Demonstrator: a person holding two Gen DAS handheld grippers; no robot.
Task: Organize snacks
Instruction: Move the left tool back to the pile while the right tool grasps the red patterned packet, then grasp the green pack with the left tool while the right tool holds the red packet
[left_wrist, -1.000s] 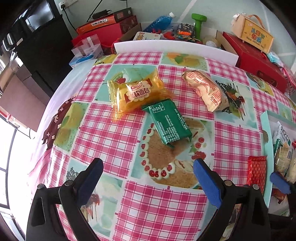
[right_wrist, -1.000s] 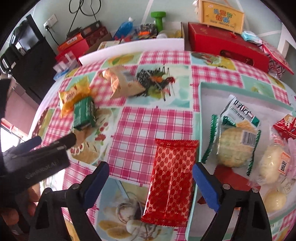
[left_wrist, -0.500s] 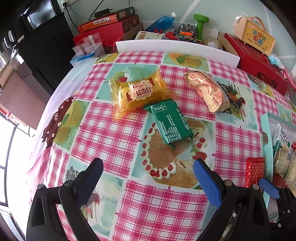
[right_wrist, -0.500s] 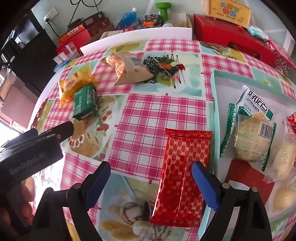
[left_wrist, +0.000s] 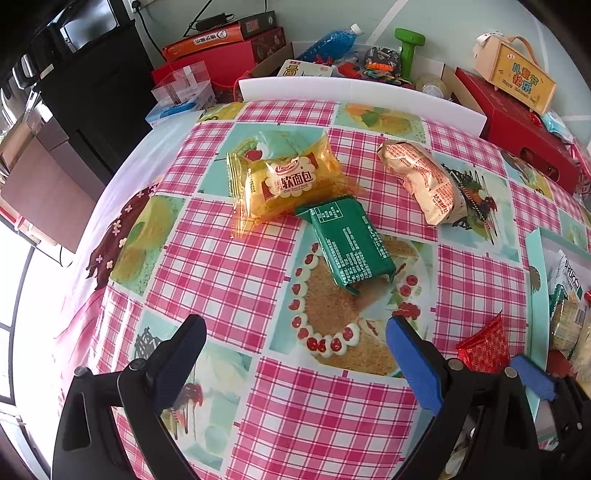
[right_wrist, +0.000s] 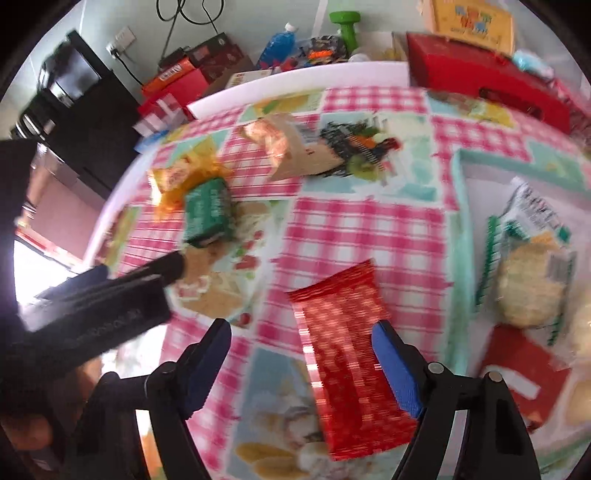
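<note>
The right gripper (right_wrist: 301, 363) has swung left and closer over the red packet (right_wrist: 349, 365), which now lies between its wide-open, empty jaws — the view is smeared by motion. The left gripper (left_wrist: 295, 362) hovers with jaws wide and empty, short of the green packet (left_wrist: 349, 245). The step looks like picking up the red packet; next, close on it and carry it to the tray (right_wrist: 460, 221) just beside it.
</note>
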